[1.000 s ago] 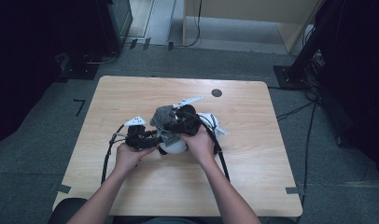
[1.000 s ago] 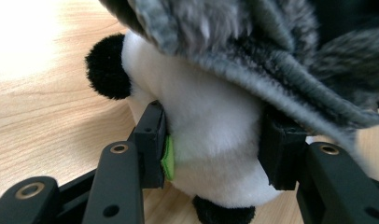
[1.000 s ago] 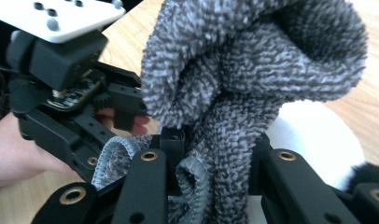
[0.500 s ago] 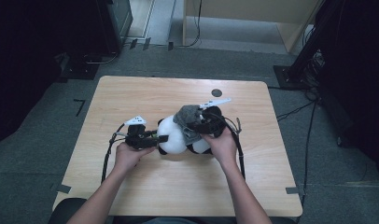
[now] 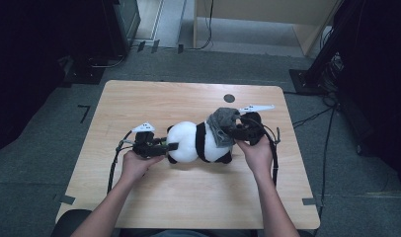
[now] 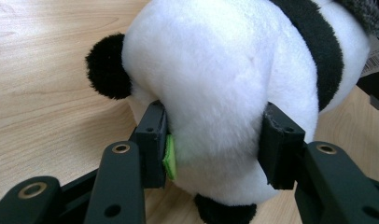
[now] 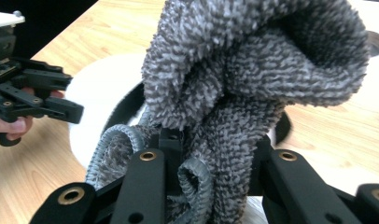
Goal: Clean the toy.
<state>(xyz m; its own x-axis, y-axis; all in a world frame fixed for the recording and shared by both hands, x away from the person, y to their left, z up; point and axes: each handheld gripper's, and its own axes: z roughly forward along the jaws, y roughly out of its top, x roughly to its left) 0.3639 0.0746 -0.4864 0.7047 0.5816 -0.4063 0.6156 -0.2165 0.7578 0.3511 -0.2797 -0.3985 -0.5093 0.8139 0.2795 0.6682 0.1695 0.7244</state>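
Panda: the stuffed panda [image 5: 196, 142] lies on its side near the middle of the table [image 5: 188, 207], rump toward the person's left, head toward the right.
Sock: a grey fuzzy sock [image 5: 222, 125] sits bunched over the panda's head end, touching it.
Left gripper: the left gripper [image 5: 165, 146] has its jaws clamped on the panda's white rump, one on each side (the plush bulges between them).
Right gripper: the right gripper [image 5: 230, 132] has its jaws pinched on the sock at the ribbed cuff.
High view: it gives the whole layout, with both hands, the left hand [image 5: 137, 164] and the right hand [image 5: 256, 154], and the cables [image 5: 112, 168] trailing back toward the person; the jaw contacts are too small to read there.
Left gripper view: close on the panda [image 6: 225, 84], it shows a green pad [image 6: 169, 157] on the inside of one jaw pressed into the fur, a black paw at the left, the black band across the body, and a bit of the sock [image 6: 365, 14] at the top right corner.
Right gripper view: the sock [image 7: 253, 79] rises in folds from the jaws, its opening gaping at the top right; behind it lie the panda's white body [image 7: 103, 112] and, farther off at the left, the other gripper [image 7: 78, 113].
Table: pale wood, with a dark round hole [image 5: 229, 98] near the far edge, well apart from the panda.
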